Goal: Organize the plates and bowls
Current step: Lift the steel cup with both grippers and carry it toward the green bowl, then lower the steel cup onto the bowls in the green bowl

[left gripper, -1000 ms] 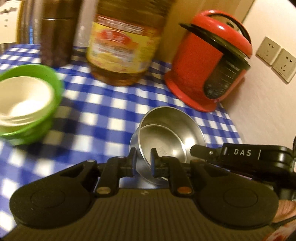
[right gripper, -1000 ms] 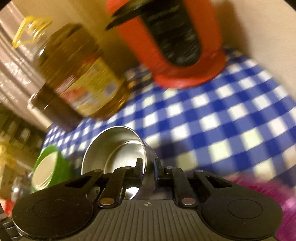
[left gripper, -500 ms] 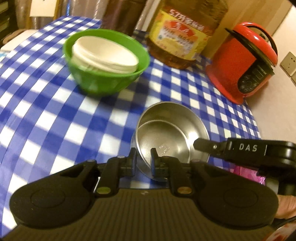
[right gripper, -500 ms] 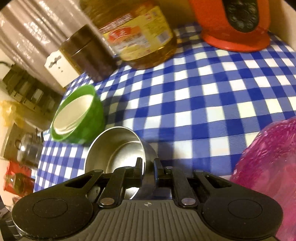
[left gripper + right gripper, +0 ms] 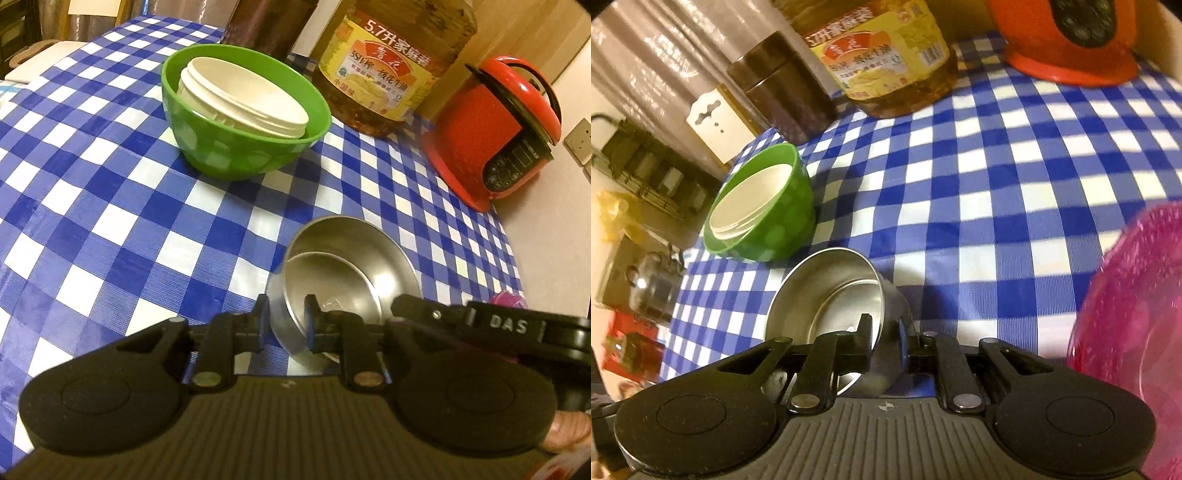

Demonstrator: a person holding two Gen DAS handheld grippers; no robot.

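steel bowls (image 5: 347,266): 2 | green bowl (image 5: 243,144): 1 | oil jug (image 5: 388,74): 1

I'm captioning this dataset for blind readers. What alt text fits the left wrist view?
The left gripper straddles the rim of a steel bowl on a blue checked tablecloth, jaws just opening. Behind stand a green bowl holding white dishes, an oil bottle and a red cooker.

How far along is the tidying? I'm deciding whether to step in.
Done: white dishes sit stacked in the green bowl. In hand: the steel bowl sits on the tablecloth, rim between the jaws of the left gripper and right gripper, which have just been opening. Left: the pink bowl stands apart.
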